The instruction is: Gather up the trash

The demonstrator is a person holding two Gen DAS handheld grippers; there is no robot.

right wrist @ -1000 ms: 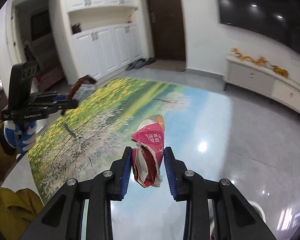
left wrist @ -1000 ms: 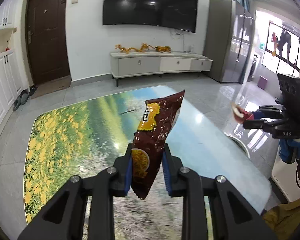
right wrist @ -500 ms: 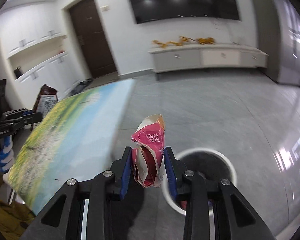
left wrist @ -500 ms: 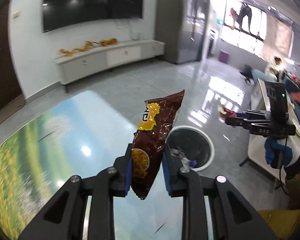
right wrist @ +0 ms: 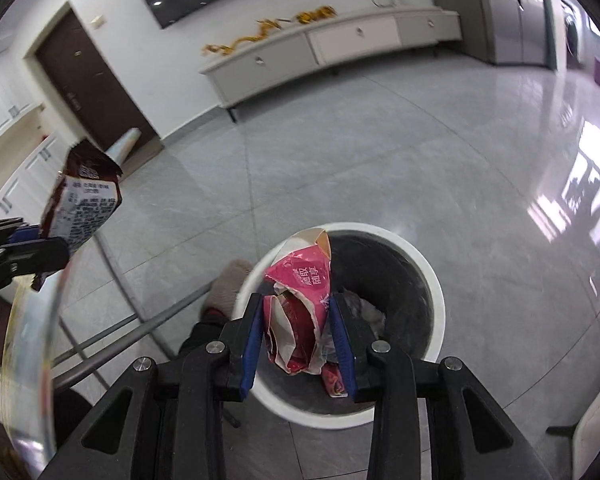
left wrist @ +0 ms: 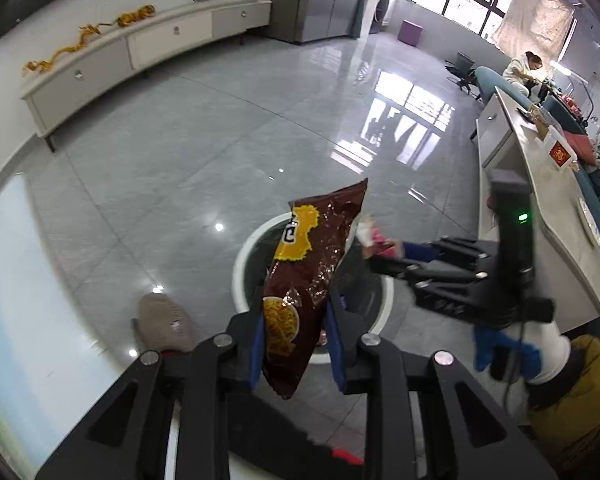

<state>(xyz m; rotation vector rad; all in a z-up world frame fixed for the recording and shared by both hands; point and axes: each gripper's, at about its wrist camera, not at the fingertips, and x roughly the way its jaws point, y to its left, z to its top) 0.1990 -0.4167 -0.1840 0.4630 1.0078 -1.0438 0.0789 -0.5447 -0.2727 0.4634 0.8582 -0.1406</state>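
Note:
My left gripper is shut on a brown chip bag that stands upright between its blue pads, above the near rim of a white round trash bin. My right gripper holds a crumpled pink wrapper between its pads right over the bin's dark opening, and its jaws are opening. Trash lies inside the bin. In the left wrist view the right gripper reaches in from the right with the pink wrapper. The right wrist view shows the left gripper and the brown bag at the left.
A beige slipper rests on the grey tiled floor beside the bin. The glass table's edge and its metal legs are at the left. A long white counter runs along the right. A low cabinet lines the far wall.
Both grippers have swung away from the flower-print table, turned and dropped to hover over the trash bin. Each still has its wrapper between its pads.

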